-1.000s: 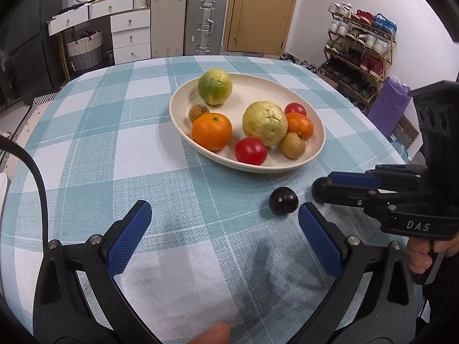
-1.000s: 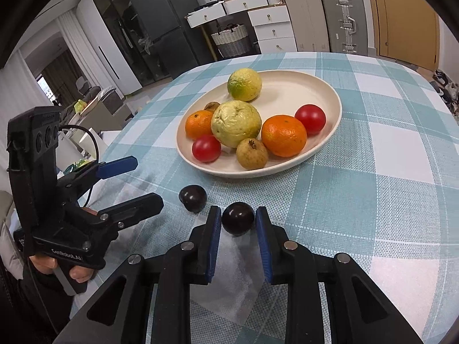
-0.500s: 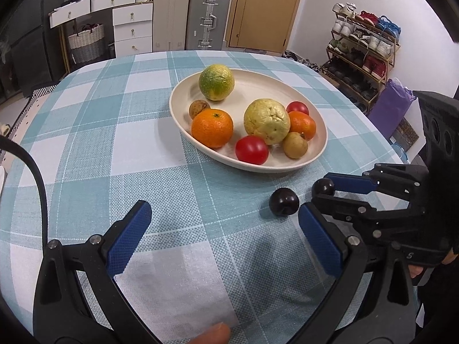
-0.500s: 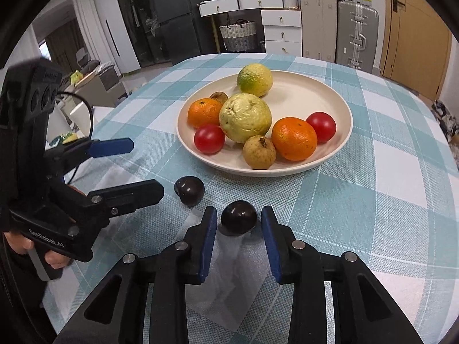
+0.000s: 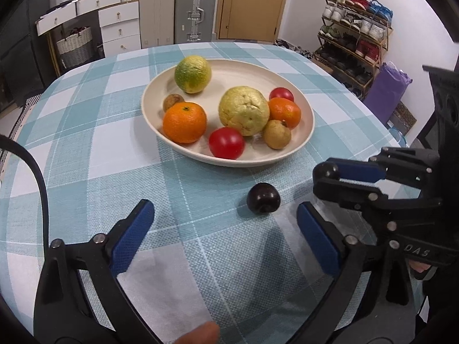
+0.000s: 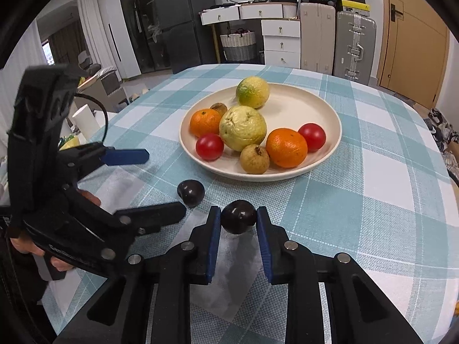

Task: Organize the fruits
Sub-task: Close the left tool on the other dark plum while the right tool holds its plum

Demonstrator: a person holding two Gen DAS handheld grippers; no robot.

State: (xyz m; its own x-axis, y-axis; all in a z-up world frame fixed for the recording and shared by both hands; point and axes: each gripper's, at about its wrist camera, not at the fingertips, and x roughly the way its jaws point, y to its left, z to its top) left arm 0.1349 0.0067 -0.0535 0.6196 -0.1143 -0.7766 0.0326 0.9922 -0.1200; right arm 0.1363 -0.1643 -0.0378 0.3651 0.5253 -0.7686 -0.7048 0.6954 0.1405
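Note:
A cream plate (image 5: 304, 103) (image 6: 330, 109) holds several fruits: a green-yellow citrus (image 5: 192, 74), a big yellow guava (image 5: 243, 110), two oranges, two red tomatoes and small brown fruits. My right gripper (image 6: 238, 221) is shut on a dark plum (image 6: 238, 220) and holds it just above the cloth; the plum also shows at the right gripper's tips in the left wrist view (image 5: 329, 171). A second dark plum (image 5: 263, 197) (image 6: 190, 192) lies on the cloth. My left gripper (image 5: 223, 226) is open and empty, just short of that plum.
The round table has a teal checked cloth (image 5: 86, 132). The table's edge curves close on the right (image 5: 381, 120). Drawers, suitcases and a shoe rack (image 5: 352, 28) stand in the room behind.
My right gripper has lifted slightly with the dark plum held in it and turned toward the plate. The left gripper has hardly moved and stays open.

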